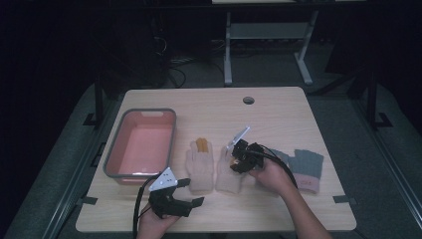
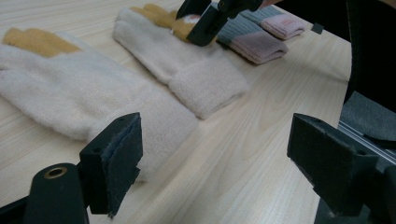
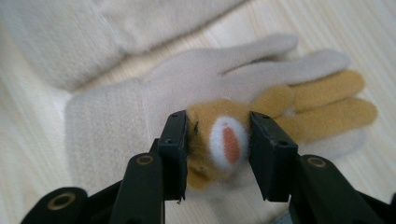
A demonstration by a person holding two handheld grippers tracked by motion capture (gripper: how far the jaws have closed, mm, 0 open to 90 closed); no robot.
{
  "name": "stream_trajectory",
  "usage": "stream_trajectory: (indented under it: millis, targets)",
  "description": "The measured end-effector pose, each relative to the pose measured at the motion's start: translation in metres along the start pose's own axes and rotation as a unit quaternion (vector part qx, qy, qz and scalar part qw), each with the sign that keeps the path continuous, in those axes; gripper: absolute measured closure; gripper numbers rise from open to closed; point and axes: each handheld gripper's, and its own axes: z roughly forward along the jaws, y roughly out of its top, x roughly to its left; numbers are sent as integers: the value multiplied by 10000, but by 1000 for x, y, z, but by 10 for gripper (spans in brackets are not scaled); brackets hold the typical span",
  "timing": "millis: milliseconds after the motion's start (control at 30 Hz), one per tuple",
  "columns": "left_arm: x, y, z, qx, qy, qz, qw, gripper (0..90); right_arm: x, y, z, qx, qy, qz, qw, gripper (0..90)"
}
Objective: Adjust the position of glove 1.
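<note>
Two cream gloves with tan fingertips lie side by side mid-table: the left cream glove (image 1: pixel 200 164) (image 2: pixel 70 93) and the right cream glove (image 1: pixel 228 179) (image 2: pixel 187 65) (image 3: pixel 116 121). My right gripper (image 1: pixel 234 160) (image 3: pixel 218 147) points down onto the right glove. Its pads press from both sides on a tan animal-face patch (image 3: pixel 219 121) on that glove, bunching it up. My left gripper (image 1: pixel 195 191) (image 2: pixel 219 158) hovers low near the front edge, beside the left glove's cuff. Its jaws stand wide open with nothing between them.
A pink basin with a grey rim (image 1: pixel 171 134) stands at the table's left. A pair of grey and pink knitted gloves (image 1: pixel 306 167) (image 2: pixel 261 42) lies to the right of my right hand. A cable hole (image 1: pixel 248 100) is near the far edge.
</note>
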Motion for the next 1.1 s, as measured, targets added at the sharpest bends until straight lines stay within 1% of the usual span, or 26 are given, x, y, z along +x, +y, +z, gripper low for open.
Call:
stream_trajectory:
  millis: [100, 133, 267, 333, 367, 400, 500, 567, 600, 633, 667, 700, 733, 767, 800, 833, 900, 933, 967, 1100]
  targets:
    - [1, 0, -1, -28, 22, -4, 10000, 179, 2, 5, -6, -28, -36, -82, 10000, 597]
    - [1, 0, -2, -38, 37, -35, 10000, 179, 2, 6, -8, -38, -23, -108, 9999, 597]
    - [2, 1, -7, -192, 92, -79, 9997, 180, 6, 14, -20, -160, -73, -212, 9996, 598]
    - [2, 1, -9, -264, 140, -102, 9995, 179, 10, 21, -27, -235, -85, -346, 9991, 598]
    - [2, 1, -10, -273, 152, -124, 9994, 179, 10, 21, -27, -235, -85, -346, 9991, 598]
    - [3, 1, -11, -234, 150, -103, 9996, 179, 12, 24, -30, -249, -84, -379, 9989, 598]
    - [3, 1, -11, -283, 166, -128, 9994, 180, 15, 33, -36, -331, -74, -510, 9981, 598]
    - [2, 1, -11, -274, 185, -108, 9994, 179, 18, 40, -38, -384, -58, -575, 9976, 598]
    - [2, 1, -12, -276, 185, -99, 9994, 179, 20, 48, -38, -430, -17, -686, 9967, 598]
    - [2, 1, -11, -318, 185, -139, 9992, 179, 20, 48, -38, -430, -17, -686, 9967, 598]
    - [2, 0, -11, -316, 183, -163, 9992, 180, 22, 52, -37, -428, 11, -702, 9966, 598]
    - [2, 0, -11, -312, 181, -160, 9992, 179, 25, 58, -35, -430, 78, -820, 9957, 598]
    - [2, 1, -11, -315, 186, -165, 9992, 179, 25, 58, -35, -430, 78, -820, 9957, 598]
    - [2, 1, -11, -318, 192, -179, 9992, 179, 26, 66, -29, -421, 117, -912, 9949, 598]
    - [2, 1, -12, -324, 184, -204, 9991, 179, 26, 66, -29, -421, 117, -912, 9949, 598]
    - [3, 1, -12, -300, 194, -148, 9993, 179, 26, 72, -23, -359, 154, -968, 9945, 597]
    - [3, 1, -13, -301, 200, -139, 9993, 179, 27, 74, -20, -358, 171, -987, 9943, 597]
    - [3, 1, -14, -284, 203, -130, 9993, 179, 27, 78, -16, -339, 200, -1058, 9936, 597]
    - [4, 1, -14, -273, 200, -115, 9994, 179, 27, 79, -15, -341, 226, -1073, 9934, 597]
    - [4, 1, -14, -302, 195, -140, 9993, 179, 32, 87, -9, -319, 303, -1113, 9928, 597]
